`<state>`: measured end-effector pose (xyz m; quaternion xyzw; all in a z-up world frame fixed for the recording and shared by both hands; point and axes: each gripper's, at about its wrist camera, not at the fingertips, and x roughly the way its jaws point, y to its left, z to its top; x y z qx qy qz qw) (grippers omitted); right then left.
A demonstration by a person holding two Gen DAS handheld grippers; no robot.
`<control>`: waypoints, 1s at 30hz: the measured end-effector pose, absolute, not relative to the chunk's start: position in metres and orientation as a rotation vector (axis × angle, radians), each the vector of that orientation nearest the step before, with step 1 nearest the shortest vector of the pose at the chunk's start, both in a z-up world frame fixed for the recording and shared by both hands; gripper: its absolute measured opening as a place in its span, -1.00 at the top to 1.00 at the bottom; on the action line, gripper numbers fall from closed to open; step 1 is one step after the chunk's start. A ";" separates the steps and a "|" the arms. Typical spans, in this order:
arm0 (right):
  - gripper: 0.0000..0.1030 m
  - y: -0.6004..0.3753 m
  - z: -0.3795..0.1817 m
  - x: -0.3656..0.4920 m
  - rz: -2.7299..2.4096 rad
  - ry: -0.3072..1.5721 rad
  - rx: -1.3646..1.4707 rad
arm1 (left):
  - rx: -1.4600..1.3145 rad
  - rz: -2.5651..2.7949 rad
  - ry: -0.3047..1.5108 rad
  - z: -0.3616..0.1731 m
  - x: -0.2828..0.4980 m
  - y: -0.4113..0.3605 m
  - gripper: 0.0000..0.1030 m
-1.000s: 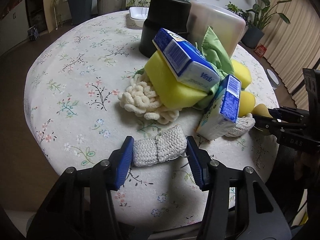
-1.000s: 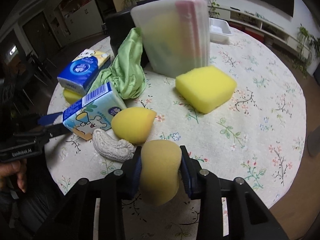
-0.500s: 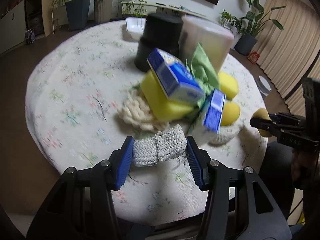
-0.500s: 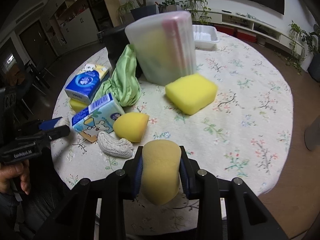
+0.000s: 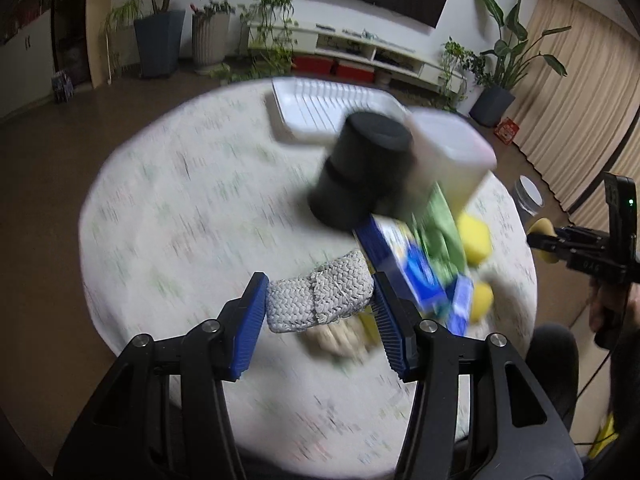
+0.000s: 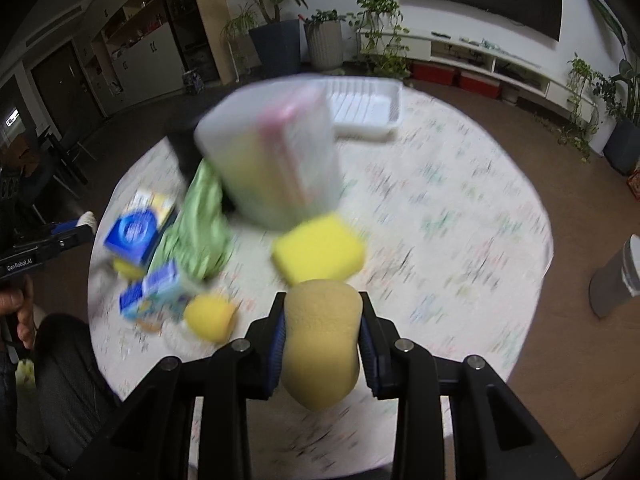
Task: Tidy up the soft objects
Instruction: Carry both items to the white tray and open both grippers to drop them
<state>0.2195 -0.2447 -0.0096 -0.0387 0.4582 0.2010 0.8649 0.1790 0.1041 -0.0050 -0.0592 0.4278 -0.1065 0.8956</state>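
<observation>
- Over the round table: two grippers, each pinching one soft thing.
- Left gripper squeezes a grey-white knitted pad, held up off the cloth.
- Right gripper clamps a tan sponge, bulging between the blue pads.
- Down on the table, all blurry: two yellow sponges, two blue tissue packs, one green cloth.

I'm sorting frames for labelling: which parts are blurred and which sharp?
Left wrist: table and pile smeared by motion; left claw and knit pad sharp. Right wrist: table clutter blurred likewise; right claw and sponge fairly crisp, room behind clear.
</observation>
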 end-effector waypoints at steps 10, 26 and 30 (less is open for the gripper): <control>0.33 -0.257 0.026 0.364 0.382 0.939 -0.116 | 0.014 -0.250 0.838 0.053 0.328 0.115 0.03; 0.32 -0.189 -0.020 0.522 0.482 0.984 -0.226 | 0.140 -0.351 1.024 -0.015 0.501 0.052 0.03; 0.32 -0.178 -0.036 0.537 0.502 1.006 -0.256 | 0.129 -0.356 1.061 -0.040 0.514 0.048 0.03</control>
